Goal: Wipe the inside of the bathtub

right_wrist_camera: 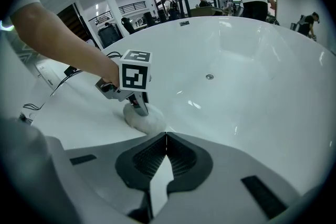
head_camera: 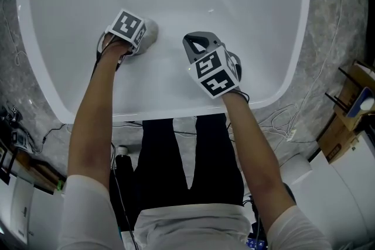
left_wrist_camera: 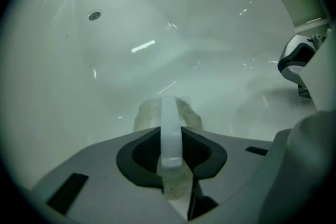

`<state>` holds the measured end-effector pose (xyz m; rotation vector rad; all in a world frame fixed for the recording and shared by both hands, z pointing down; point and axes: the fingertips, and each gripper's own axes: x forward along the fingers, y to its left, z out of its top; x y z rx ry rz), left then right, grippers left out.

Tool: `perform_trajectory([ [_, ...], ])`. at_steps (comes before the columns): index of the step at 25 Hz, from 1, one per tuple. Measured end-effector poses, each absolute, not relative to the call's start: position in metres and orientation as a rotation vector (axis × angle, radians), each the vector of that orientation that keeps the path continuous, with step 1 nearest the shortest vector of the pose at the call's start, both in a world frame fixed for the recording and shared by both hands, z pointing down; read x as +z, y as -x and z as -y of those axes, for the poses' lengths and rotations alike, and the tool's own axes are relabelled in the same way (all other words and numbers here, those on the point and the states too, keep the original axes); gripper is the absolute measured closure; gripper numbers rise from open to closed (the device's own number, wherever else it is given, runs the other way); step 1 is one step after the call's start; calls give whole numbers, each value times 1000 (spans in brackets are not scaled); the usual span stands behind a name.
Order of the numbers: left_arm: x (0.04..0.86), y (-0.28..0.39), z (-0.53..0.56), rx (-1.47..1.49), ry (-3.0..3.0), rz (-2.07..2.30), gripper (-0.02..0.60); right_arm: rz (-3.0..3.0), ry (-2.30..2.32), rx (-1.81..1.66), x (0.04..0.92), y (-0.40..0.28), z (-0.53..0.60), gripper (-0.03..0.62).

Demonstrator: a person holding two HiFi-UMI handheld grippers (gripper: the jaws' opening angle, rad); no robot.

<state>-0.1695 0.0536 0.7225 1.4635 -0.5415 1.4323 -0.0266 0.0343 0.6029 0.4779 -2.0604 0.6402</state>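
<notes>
Both jaws of the left hand-held gripper (left_wrist_camera: 170,110) clamp a fluffy off-white wiping cloth (left_wrist_camera: 145,116), which is pressed onto the inner slope of the glossy white bathtub (head_camera: 246,3) by its near rim. The right hand-held gripper (right_wrist_camera: 166,137), just beside it, has its jaws closed together on nothing.

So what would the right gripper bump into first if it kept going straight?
Most likely the bare white inside of the bathtub, just ahead of the shut right gripper. The cloth in the left gripper lies slightly left of that line, probably missed, though depth is unclear.
</notes>
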Motion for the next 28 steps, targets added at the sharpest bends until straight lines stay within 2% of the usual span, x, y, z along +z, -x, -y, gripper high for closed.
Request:
perform_trajectory([
  [28, 721, 41, -34, 1375, -1575, 436, 480, 2027, -567, 666, 604, -51, -15, 576],
])
